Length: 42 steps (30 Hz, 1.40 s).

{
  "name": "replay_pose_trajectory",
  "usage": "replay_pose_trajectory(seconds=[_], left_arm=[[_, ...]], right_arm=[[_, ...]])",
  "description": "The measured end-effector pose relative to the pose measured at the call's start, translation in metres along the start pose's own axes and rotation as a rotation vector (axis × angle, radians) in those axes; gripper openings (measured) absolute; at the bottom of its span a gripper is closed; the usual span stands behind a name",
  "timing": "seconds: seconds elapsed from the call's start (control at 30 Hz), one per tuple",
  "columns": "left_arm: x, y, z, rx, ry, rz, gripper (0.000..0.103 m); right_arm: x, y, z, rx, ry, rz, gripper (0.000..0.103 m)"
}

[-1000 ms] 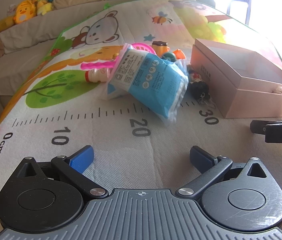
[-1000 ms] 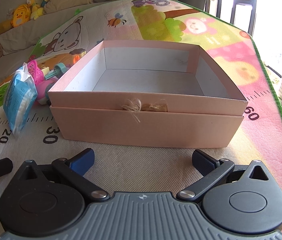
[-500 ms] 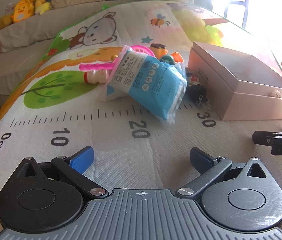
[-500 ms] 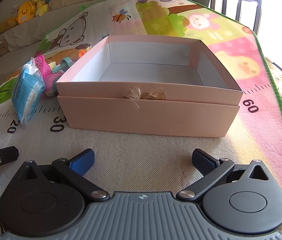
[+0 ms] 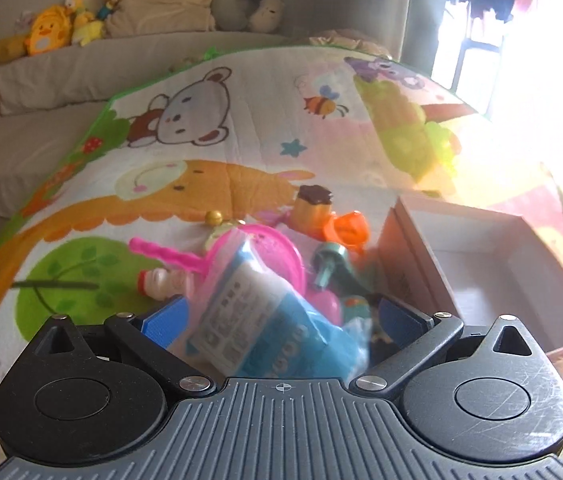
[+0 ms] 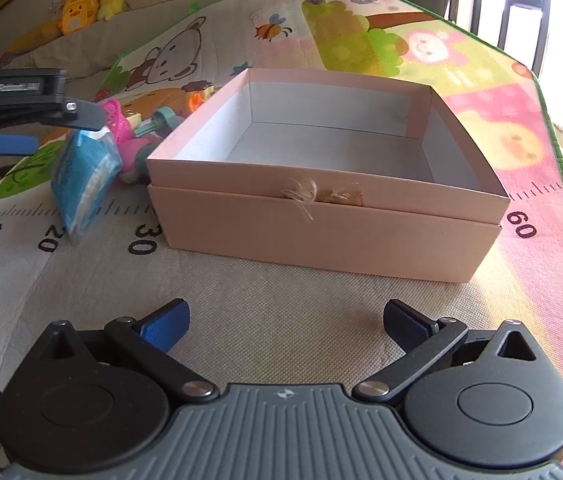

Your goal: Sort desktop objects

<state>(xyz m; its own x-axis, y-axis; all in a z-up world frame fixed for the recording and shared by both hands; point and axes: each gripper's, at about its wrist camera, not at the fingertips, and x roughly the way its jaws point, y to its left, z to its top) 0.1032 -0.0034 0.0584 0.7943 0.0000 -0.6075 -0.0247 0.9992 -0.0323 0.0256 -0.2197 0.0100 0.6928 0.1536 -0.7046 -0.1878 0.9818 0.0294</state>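
Note:
A blue plastic packet (image 5: 265,328) lies on the play mat, leaning on a pile of small toys. My left gripper (image 5: 281,316) is open, its fingers on either side of the packet's top, not closed on it. The right wrist view shows that gripper (image 6: 41,128) above the packet (image 6: 85,176). The open pink box (image 6: 321,208) sits right of the pile and also shows in the left wrist view (image 5: 493,248). It is empty. My right gripper (image 6: 285,320) is open and empty, in front of the box.
The toy pile holds a pink plastic sieve (image 5: 269,248), a small bottle (image 5: 161,280), an orange toy (image 5: 345,228) and a teal toy (image 5: 329,264). A sofa with plush toys (image 5: 49,32) stands beyond the mat. The mat's green edge (image 6: 561,152) runs along the right.
My left gripper has moved forward and right, up to the blue packet, which now sits between its open fingers. My right gripper has drawn back slightly from the box.

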Motion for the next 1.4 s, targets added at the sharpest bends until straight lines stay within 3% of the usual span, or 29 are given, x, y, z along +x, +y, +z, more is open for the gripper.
replay_pose_trajectory(seconds=[0.13, 0.23, 0.33, 0.4, 0.47, 0.57, 0.63, 0.7, 0.77, 0.9, 1.0, 1.17, 1.23, 1.3, 1.37, 1.4], left_arm=[[0.004, 0.014, -0.015, 0.131, 0.003, 0.045, 0.103], [-0.014, 0.032, -0.027, 0.210, -0.032, 0.044, 0.103], [-0.034, 0.043, -0.034, 0.310, -0.071, 0.047, 0.103], [-0.044, 0.046, -0.036, 0.375, -0.092, 0.059, 0.103], [-0.049, 0.050, -0.036, 0.391, -0.091, 0.064, 0.103], [-0.055, 0.061, -0.039, 0.354, -0.063, 0.052, 0.103], [-0.060, 0.068, -0.046, 0.332, -0.051, 0.047, 0.103], [-0.066, 0.079, -0.052, 0.291, -0.038, 0.036, 0.103], [-0.077, 0.097, -0.059, 0.171, -0.034, -0.015, 0.103], [-0.094, 0.113, -0.066, 0.015, -0.011, -0.137, 0.103], [-0.099, 0.104, -0.072, 0.027, -0.030, -0.125, 0.103], [-0.082, 0.081, -0.078, 0.041, 0.037, -0.150, 0.103], [-0.076, 0.067, -0.079, 0.091, 0.017, -0.134, 0.103], [-0.069, 0.057, -0.081, 0.161, 0.029, -0.098, 0.103], [-0.064, 0.055, -0.084, 0.237, 0.045, -0.080, 0.103], [-0.063, 0.056, -0.085, 0.277, 0.046, -0.070, 0.103]], right_arm=[[-0.048, 0.017, 0.013, -0.155, -0.218, 0.003, 0.103], [-0.061, 0.028, 0.041, -0.210, -0.292, 0.029, 0.103], [-0.042, 0.048, 0.087, -0.221, -0.263, 0.109, 0.095], [-0.018, 0.068, 0.113, -0.228, -0.197, 0.164, 0.073], [0.011, 0.085, 0.137, -0.191, -0.127, 0.210, 0.057], [0.056, 0.107, 0.159, -0.109, -0.043, 0.245, 0.040], [0.078, 0.122, 0.162, -0.116, -0.025, 0.221, 0.032], [0.095, 0.132, 0.161, -0.147, -0.010, 0.193, 0.015], [0.096, 0.135, 0.157, -0.163, 0.008, 0.202, 0.009], [0.063, 0.130, 0.141, -0.219, -0.025, 0.233, 0.007], [0.024, 0.118, 0.118, -0.287, -0.043, 0.248, 0.005], [-0.016, 0.098, 0.079, -0.348, -0.022, 0.271, 0.005], [-0.019, 0.090, 0.084, -0.304, -0.035, 0.272, 0.008], [-0.014, 0.082, 0.099, -0.234, -0.046, 0.276, 0.026], [-0.003, 0.082, 0.116, -0.196, -0.049, 0.282, 0.036], [0.004, 0.085, 0.123, -0.187, -0.046, 0.283, 0.036]])
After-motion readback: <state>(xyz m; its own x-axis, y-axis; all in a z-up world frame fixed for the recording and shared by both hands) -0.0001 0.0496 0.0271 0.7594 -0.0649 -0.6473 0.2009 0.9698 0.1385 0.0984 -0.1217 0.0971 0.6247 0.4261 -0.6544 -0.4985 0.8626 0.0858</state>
